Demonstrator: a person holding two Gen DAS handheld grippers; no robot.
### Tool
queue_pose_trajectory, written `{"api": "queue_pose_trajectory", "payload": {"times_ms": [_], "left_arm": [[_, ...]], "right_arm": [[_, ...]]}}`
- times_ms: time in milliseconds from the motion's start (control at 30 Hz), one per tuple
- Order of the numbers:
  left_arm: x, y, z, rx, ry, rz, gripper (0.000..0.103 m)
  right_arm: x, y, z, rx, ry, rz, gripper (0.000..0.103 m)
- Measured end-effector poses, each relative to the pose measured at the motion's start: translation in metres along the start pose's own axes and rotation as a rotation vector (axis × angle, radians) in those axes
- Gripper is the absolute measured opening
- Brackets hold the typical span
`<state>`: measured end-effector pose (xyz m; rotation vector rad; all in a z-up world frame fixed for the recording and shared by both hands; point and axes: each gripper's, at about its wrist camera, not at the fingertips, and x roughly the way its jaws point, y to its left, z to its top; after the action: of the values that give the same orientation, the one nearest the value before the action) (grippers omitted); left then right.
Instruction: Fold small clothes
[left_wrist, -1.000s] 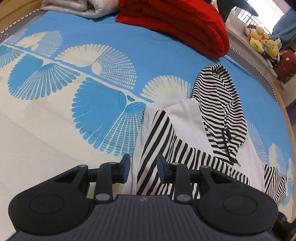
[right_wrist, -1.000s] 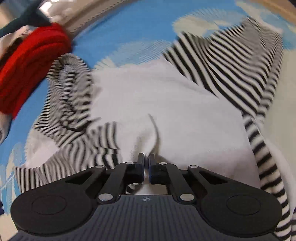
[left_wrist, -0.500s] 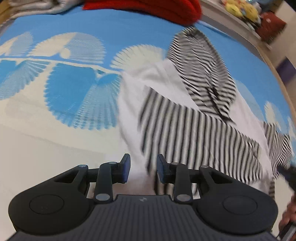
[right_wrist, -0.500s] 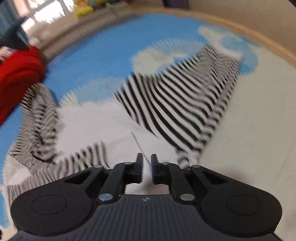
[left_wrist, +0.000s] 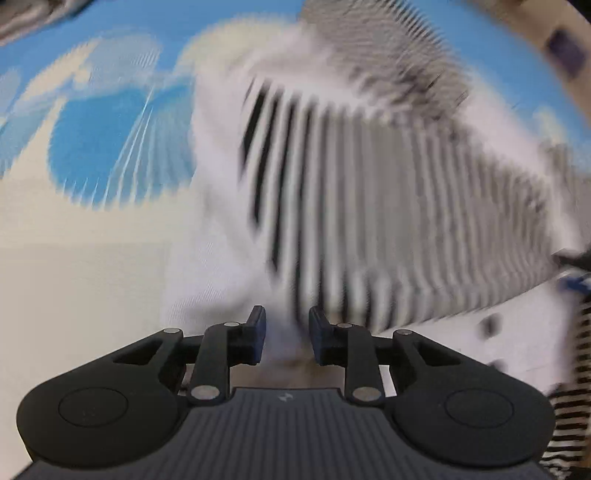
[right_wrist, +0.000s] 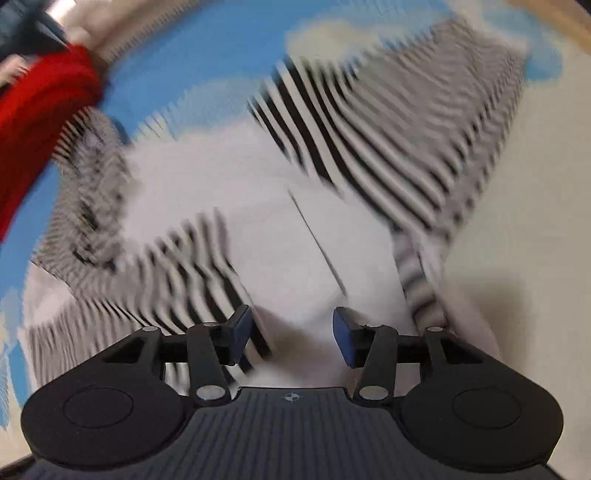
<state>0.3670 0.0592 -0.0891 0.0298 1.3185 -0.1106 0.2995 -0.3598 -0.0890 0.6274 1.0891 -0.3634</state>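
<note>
A: What lies around the hoodie (right_wrist: 266, 206)?
B: A blue and cream patterned bedspread (left_wrist: 92, 155) under it, a red quilt (right_wrist: 40, 122) beyond its striped hood. Nothing blocks either tool; no containers show.
A: And the tongs?
B: The left gripper (left_wrist: 283, 334) hangs over the white hem, its jaws narrowing, cloth below but not pinched. The right gripper (right_wrist: 292, 334), a second ago clamped on a white fold, is spreading and has let go.
A: Sharp?
B: No, both views blur.
</note>
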Motion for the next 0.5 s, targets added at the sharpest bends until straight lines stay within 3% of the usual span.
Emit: {"api": "queue_pose_trajectory", "payload": {"times_ms": [100,267,500], "left_arm": [[-0.017,-0.008,0.004,0.014,-0.055,0.007,0.030],[-0.056,-0.035,0.009,0.073,-0.181,0.002,0.043],[-0.075,-0.076,0.010,0.147,-0.236,-0.018,0.051]], "right_arm": [[-0.013,0.000,0.003,-0.009,-0.029,-0.011,0.050],[-0.039,-0.002,0.017,-0.033,-0.155,0.030,0.050],[-0.058,-0.034,0.040,-0.005,-0.248,-0.003,0.050]]}}
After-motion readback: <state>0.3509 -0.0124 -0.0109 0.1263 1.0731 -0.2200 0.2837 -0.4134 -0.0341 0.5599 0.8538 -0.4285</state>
